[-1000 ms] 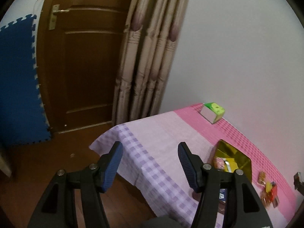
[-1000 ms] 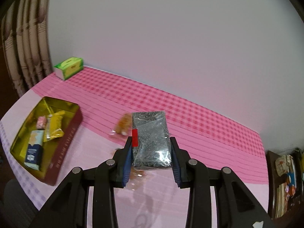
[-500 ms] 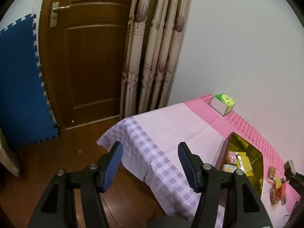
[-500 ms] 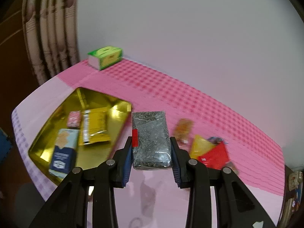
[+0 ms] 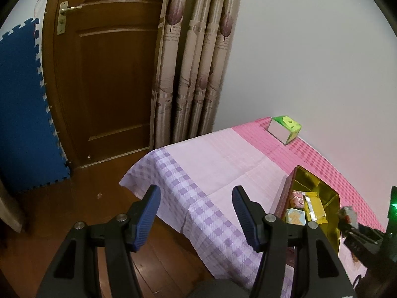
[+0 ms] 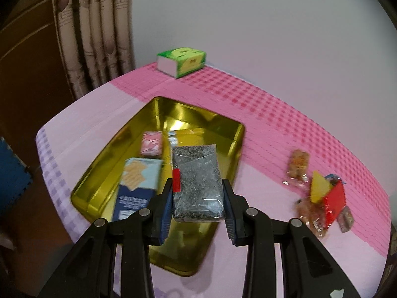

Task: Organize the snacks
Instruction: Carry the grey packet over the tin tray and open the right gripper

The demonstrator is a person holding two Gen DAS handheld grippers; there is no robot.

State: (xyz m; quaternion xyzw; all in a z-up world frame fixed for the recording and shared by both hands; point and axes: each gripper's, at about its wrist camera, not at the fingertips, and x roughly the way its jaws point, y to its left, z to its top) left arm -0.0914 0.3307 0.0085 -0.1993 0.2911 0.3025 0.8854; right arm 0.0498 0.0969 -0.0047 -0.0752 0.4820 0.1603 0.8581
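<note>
My right gripper is shut on a clear packet of dark seeds and holds it above the gold tin tray. The tray holds a blue-and-white cracker box and a pink packet; it also shows in the left wrist view with a yellow packet inside. Loose snacks lie on the pink cloth to the right of the tray. My left gripper is open and empty, off the table's left corner above the floor.
A green tissue box stands at the table's far edge by the wall. Curtains and a wooden door stand left of the table. A blue foam mat leans by the door.
My right gripper has carried the seed packet leftward from the loose snacks to over the tray. The left gripper's view has shifted slightly; it stays open.
</note>
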